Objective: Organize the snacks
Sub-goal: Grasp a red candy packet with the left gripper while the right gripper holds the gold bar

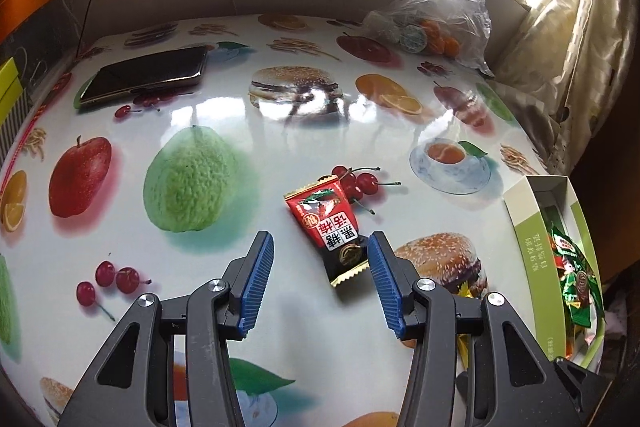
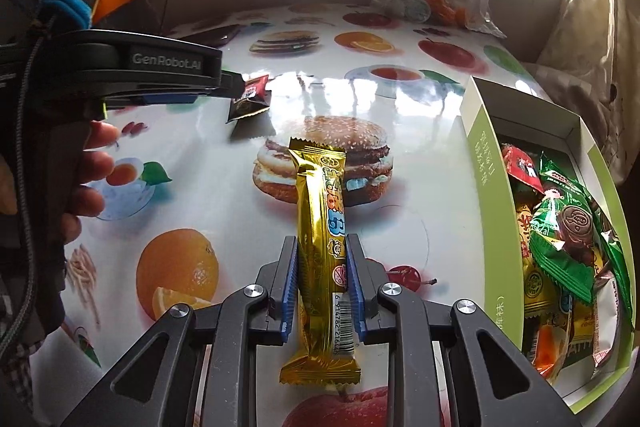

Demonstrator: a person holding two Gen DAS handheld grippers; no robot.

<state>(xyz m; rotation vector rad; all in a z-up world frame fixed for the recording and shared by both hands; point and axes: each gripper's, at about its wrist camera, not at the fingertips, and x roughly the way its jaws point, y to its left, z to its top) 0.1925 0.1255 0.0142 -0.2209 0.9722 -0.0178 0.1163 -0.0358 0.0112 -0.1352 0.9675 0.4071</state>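
A red and black snack packet (image 1: 329, 227) lies on the fruit-print table, just ahead of my open left gripper (image 1: 321, 247); its lower end reaches between the fingertips, close to the right finger. The packet also shows in the right wrist view (image 2: 249, 98) by the left gripper's tip (image 2: 236, 87). My right gripper (image 2: 322, 247) is shut on a long gold snack bar (image 2: 323, 247), held lengthwise above the table. A green and white box (image 2: 494, 215) with several wrapped snacks sits at the right; it also shows in the left wrist view (image 1: 532, 247).
A dark phone (image 1: 148, 73) lies at the table's far left. A clear plastic bag (image 1: 436, 15) with oranges sits at the far right corner. A wall bounds the table's far side and a curtain hangs at the right.
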